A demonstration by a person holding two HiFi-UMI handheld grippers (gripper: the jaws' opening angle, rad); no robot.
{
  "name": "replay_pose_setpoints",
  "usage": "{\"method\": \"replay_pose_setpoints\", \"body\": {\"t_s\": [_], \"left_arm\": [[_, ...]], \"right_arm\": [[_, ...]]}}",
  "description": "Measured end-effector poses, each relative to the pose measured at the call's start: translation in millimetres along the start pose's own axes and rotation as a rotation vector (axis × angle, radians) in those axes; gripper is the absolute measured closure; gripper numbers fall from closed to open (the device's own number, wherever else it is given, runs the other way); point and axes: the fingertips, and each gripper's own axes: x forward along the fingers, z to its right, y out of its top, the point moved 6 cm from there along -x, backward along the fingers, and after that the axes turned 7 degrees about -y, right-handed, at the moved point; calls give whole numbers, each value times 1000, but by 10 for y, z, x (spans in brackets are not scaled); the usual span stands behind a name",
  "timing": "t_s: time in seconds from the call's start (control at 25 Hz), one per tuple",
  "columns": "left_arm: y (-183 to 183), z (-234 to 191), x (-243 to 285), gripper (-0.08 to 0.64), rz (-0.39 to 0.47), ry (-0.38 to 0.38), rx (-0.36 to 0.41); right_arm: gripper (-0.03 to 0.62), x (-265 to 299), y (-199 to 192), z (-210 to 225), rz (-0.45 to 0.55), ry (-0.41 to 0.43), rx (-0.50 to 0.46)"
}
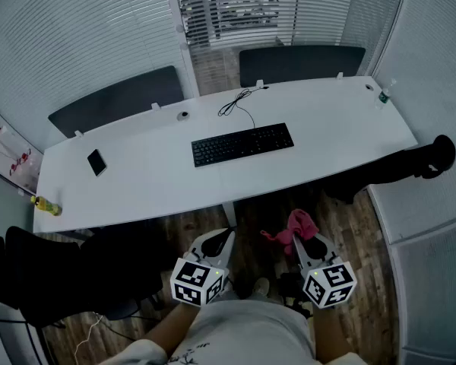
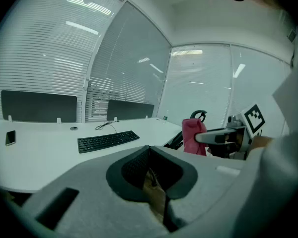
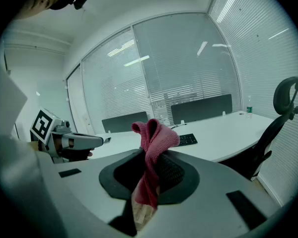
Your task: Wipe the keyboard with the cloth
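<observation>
1. Pink cloth [image 1: 298, 225] hangs in my right gripper [image 1: 302, 243], short of the table [image 1: 334, 135] edge; the keyboard [image 1: 242, 144] lies ahead and slightly left, long axis across me.
2. Left gripper view: my left gripper [image 2: 150, 155] has its jaws together, empty.
3. Right gripper view: jaws pinch the cloth, a fold standing above them.

The head view looks steeply down at the keyboard [image 1: 242, 144] from well back — both gripper views face it low from its near side, all three sharing it.
</observation>
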Motion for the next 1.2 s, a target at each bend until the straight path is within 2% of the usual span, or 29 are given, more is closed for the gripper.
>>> {"method": "replay_pose_setpoints", "body": {"t_s": [0.44,0.6,0.72,0.88,1.2], "left_arm": [[10,93,8,549,5,6,5],[28,174,53,549,5,10,12],[51,250,89,549,11,22,15],[70,377,145,549,40,22,-22],[20,540,258,549,36,62,-16]], "right_arm": [[529,-78,-14,37,-3,18,-8],[529,-145,20,146,20,20,33],[529,-181,30,236,21,21,26],[529,-244,19,388,22,30,40],[529,-304,8,614,17,60,26]]}}
